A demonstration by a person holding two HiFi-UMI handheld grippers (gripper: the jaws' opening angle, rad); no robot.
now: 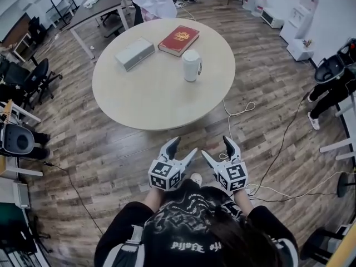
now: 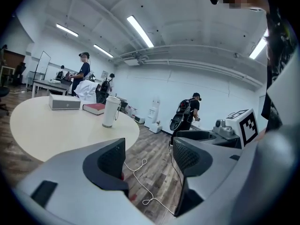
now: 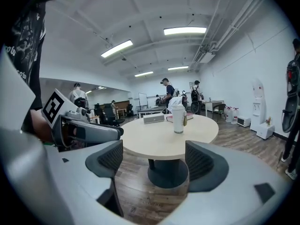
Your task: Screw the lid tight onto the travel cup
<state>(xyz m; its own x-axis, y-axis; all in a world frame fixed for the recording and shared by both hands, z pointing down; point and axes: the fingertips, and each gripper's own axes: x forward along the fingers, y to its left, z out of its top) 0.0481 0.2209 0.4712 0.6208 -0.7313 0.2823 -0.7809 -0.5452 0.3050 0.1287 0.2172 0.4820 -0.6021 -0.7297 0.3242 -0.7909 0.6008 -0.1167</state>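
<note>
Two grippers, both empty: we hold the left gripper (image 1: 183, 146) and the right gripper (image 1: 216, 147) side by side over the wooden floor (image 1: 111, 160), each with its jaws standing apart and nothing between them. One white travel cup (image 1: 192, 65), upright with its lid (image 1: 191, 53) on top, stands well ahead of both on the round table (image 1: 139, 110). One red book (image 1: 179, 40) lies just beyond the cup. One grey box (image 1: 134, 53) lies ahead and to the left.

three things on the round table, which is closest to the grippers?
The white cup: it stands upright nearest the near edge of the table, while the red book and grey box lie flat farther back.
</note>
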